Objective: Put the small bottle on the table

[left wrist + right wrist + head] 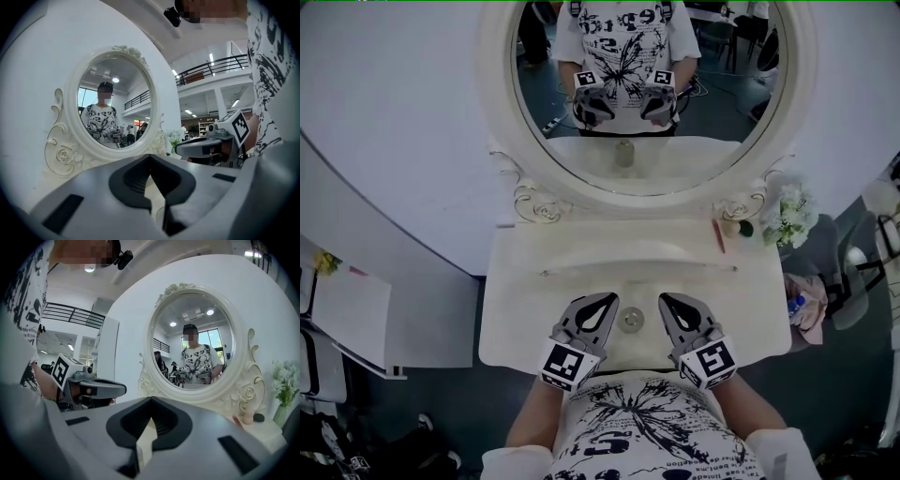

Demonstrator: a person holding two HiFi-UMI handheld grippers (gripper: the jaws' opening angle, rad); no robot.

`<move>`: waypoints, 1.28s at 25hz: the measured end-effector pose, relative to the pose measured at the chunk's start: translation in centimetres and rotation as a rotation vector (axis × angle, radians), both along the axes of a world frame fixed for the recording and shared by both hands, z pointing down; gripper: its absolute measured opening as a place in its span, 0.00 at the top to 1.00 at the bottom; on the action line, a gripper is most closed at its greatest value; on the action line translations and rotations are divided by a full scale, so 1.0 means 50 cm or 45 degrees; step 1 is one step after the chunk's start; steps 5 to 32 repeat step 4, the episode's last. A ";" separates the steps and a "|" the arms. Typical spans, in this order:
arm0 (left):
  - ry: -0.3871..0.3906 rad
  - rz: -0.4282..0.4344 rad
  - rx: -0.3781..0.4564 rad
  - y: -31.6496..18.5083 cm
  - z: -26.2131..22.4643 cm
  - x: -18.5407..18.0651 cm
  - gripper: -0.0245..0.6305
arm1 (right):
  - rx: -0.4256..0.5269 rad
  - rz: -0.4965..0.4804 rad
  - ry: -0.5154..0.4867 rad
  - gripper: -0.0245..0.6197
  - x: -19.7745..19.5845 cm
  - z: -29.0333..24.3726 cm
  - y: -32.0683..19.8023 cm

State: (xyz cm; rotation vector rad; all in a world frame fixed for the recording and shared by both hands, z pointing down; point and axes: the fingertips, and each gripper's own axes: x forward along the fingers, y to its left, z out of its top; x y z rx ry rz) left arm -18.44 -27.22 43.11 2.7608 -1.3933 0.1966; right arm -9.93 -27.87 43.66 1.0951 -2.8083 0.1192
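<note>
Bottle [630, 320] stands at table [516, 319] front edge between left claw [607, 300] and right claw [666, 300], both closed, empty; open one wide first

We see the small bottle [630, 320] only from above, at lower centre; the pink thing [809, 309] at middle right is too small for us to name.

Small bottle [630, 320] — pale, perhaps translucent — upright near the front edge of the white table [516, 319]
</note>
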 end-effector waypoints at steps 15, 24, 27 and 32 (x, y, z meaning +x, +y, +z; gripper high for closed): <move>0.007 -0.011 -0.005 0.000 -0.003 -0.007 0.93 | 0.003 -0.014 -0.001 0.94 -0.005 0.000 -0.003; 0.007 -0.011 -0.005 0.000 -0.003 -0.007 0.93 | 0.003 -0.014 -0.001 0.94 -0.005 0.000 -0.003; 0.007 -0.011 -0.005 0.000 -0.003 -0.007 0.93 | 0.003 -0.014 -0.001 0.94 -0.005 0.000 -0.003; 0.007 -0.011 -0.005 0.000 -0.003 -0.007 0.93 | 0.003 -0.014 -0.001 0.94 -0.005 0.000 -0.003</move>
